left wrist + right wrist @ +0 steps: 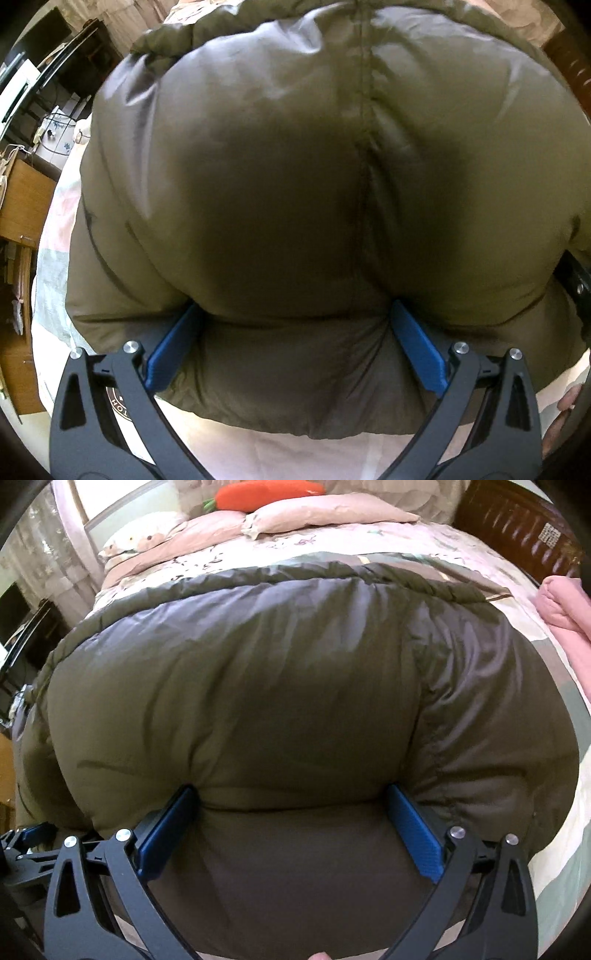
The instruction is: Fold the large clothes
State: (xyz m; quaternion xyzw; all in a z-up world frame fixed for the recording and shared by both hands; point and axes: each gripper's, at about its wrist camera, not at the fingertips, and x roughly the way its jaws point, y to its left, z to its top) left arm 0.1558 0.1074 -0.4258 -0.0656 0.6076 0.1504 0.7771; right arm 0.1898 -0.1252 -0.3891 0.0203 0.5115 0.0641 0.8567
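while the olive puffer jacket (295, 192) fills nearly the whole of both wrist views, its edges can still be traced: in the left wrist view the near hem runs across the bottom, with pale bedsheet (295, 458) showing below it, and the left side falls away toward a strip of sheet beside a wooden cabinet (22, 206). the jacket lies on the bed, its near edge toward both tongs and its ribbed far edge away from them, a centre seam running straight away from the left camera, so the long axis seems to run from near to far, though the fisheye makes that hard to judge. in the right wrist view the jacket (295, 701) leaves open floral bedspread (461, 542) beyond its far edge and along the right side, where a pink folded blanket (565, 605) sits near the bed's edge; pillows (325, 513) and an orange carrot plush (266, 491) lie well beyond, by the dark headboard (517, 528). the left gripper (295, 325) has its blue pads (417, 350) spread wide apart, padded fabric bulging between them, pressed into the near hem rather than pinching it. the right gripper (291, 805) stands likewise apart, its blue pads (417, 834) either side of a fat fold of the near edge, with the left gripper's frame just visible at the far left of that view.
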